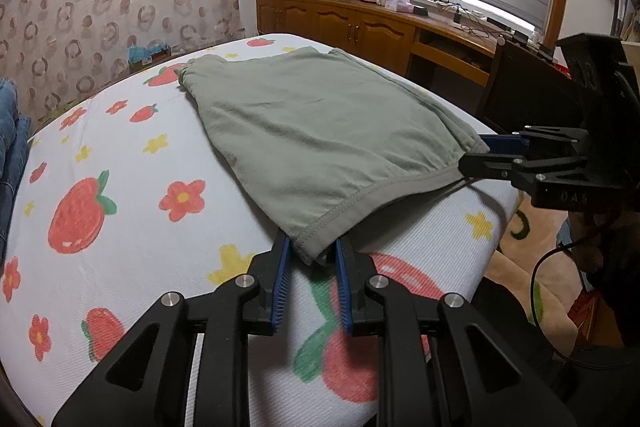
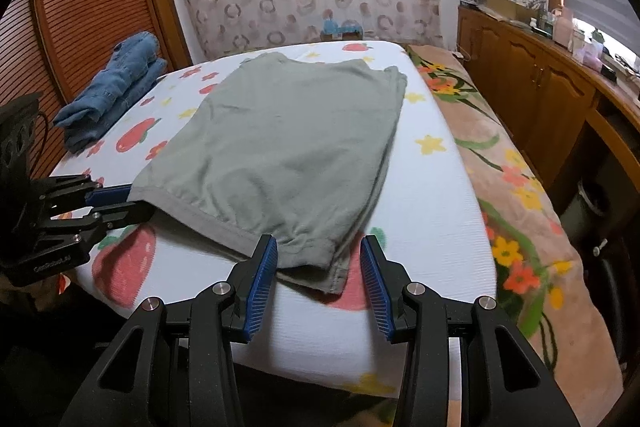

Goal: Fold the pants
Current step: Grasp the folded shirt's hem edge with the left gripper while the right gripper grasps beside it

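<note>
Grey-green pants lie flat on a strawberry-print mattress, hem toward me. In the left wrist view my left gripper is shut on the near hem corner, cloth bunched between its blue pads. The right wrist view shows it from the side, pinching that corner at the left. My right gripper is open around the other hem corner; its left pad is at the cloth and a gap remains at the right pad. It appears at the right edge of the left wrist view, one finger above the corner and one below.
Folded blue jeans sit at the mattress's far left edge. A floral blanket lies right of the mattress. A wooden cabinet with clutter on top runs along the right wall. A dark chair stands behind the right gripper.
</note>
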A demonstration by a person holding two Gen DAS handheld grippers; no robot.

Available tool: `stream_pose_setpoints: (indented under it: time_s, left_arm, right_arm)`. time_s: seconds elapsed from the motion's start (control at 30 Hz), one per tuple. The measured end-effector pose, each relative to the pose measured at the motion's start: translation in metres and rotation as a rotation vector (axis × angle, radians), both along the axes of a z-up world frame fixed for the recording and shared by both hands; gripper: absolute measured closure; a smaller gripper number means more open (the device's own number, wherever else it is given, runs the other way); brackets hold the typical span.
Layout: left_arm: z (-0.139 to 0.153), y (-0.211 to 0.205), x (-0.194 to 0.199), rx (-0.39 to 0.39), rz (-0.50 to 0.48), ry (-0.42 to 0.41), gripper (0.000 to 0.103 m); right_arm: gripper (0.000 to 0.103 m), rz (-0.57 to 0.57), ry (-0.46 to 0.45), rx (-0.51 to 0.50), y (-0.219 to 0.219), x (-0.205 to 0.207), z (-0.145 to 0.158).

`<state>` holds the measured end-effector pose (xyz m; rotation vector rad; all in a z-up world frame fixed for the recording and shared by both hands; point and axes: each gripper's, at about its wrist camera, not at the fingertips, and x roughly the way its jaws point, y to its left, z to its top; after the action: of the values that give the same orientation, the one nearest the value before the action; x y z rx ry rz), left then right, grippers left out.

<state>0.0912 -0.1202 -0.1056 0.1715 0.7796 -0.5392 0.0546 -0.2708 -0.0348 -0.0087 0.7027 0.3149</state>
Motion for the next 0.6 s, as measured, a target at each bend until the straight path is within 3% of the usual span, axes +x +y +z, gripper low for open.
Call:
stream_pose_setpoints:
  time_s: [0.1, 0.27, 0.33, 0.6]
  left_arm:
    - [0.0000, 0.0003, 0.0000, 0.002, 0.002, 0.000, 0.081]
    - [-0.0003, 0.0018, 0.0002, 0.013, 0.020, 0.002, 0.068]
    - [-0.0002, 0.0007, -0.0009, 0.021, 0.018, 0.000, 0.067]
    - [-0.0008, -0.0014, -0.0015, 0.018, 0.002, -0.008, 0.070]
  right_arm:
    - [0.063, 0.011, -0.005, -0.016, 0.0050, 0.0008, 0.0003]
    - [0.076, 0.036, -0.009, -0.017, 0.0062, -0.0015, -0.0016]
    - [0.083, 0.047, -0.004, 0.002, 0.0025, -0.0038, -0.0020]
    - [0.091, 0.042, -0.010, 0.034, 0.0010, -0.0046, -0.0040]
